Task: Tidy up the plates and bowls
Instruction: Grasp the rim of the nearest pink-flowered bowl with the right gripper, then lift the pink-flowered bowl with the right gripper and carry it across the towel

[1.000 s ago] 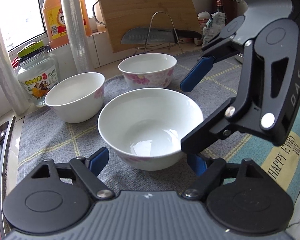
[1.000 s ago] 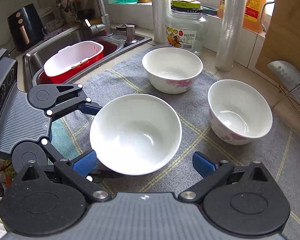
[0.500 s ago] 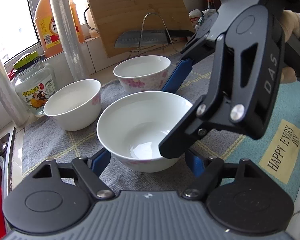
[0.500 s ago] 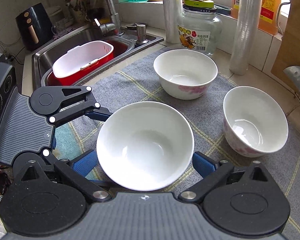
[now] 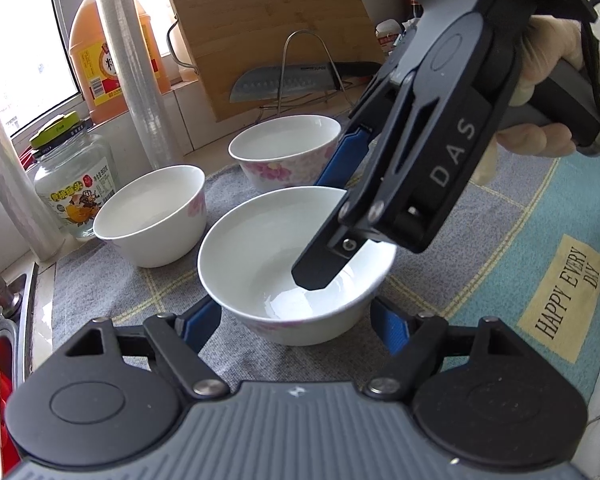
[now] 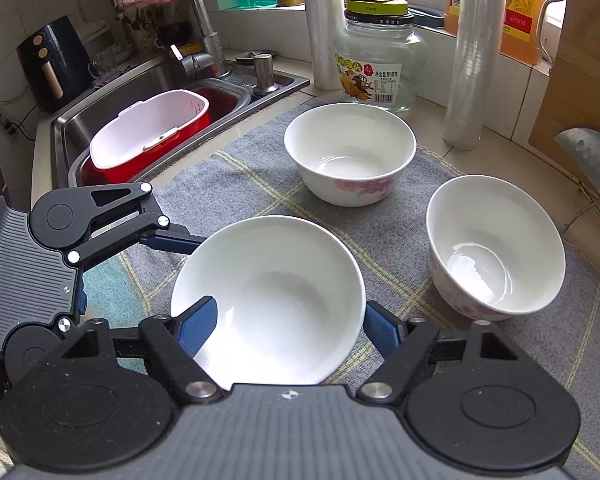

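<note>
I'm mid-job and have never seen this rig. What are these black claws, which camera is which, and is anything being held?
There is no robot. A person holds a two-finger gripper in each hand, and each carries a fisheye camera looking along its fingers. The left wrist view shows the left gripper along its bottom edge, and the right wrist view shows the right gripper. Three white bowls sit on a grey cloth: the near bowl and two others. Both grippers are open. The left one flanks the near bowl. The right one has one finger inside it and one outside. Nothing is gripped.
</note>
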